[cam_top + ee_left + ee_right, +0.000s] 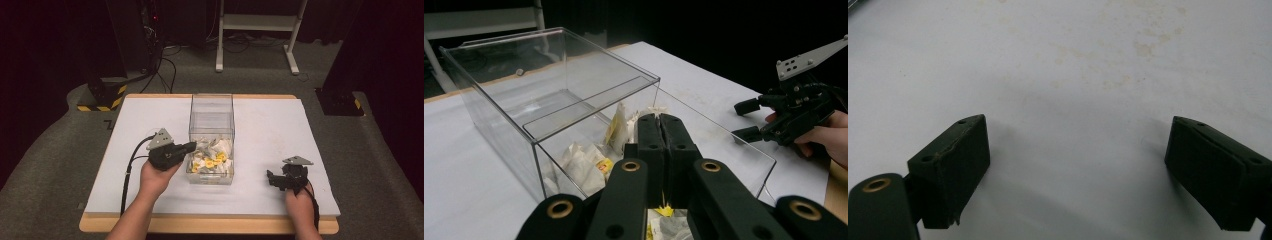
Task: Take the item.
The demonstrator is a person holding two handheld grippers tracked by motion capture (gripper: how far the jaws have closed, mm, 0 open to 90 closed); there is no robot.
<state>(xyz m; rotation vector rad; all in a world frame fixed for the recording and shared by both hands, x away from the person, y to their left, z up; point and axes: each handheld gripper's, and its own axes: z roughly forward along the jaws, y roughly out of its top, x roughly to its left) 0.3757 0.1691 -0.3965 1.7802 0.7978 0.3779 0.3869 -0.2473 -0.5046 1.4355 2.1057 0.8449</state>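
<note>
Clear box (211, 117), crinkled white-yellow packets (212, 159) inside

A lab: dark curtains (45, 45), floor cables (165, 70), hazard-striped stand base (102, 97).

Free room and obstacles. The clear box (211, 135) stands mid-table, open at its near top and covered by a clear lid (574, 90) over its far part. Its walls bar side entry; packets (212, 159) crowd its floor. The left gripper (191, 146), jaws pressed together, occupies the opening's left edge. White table (270, 130) lies bare around the right gripper (272, 179), well apart.
</note>
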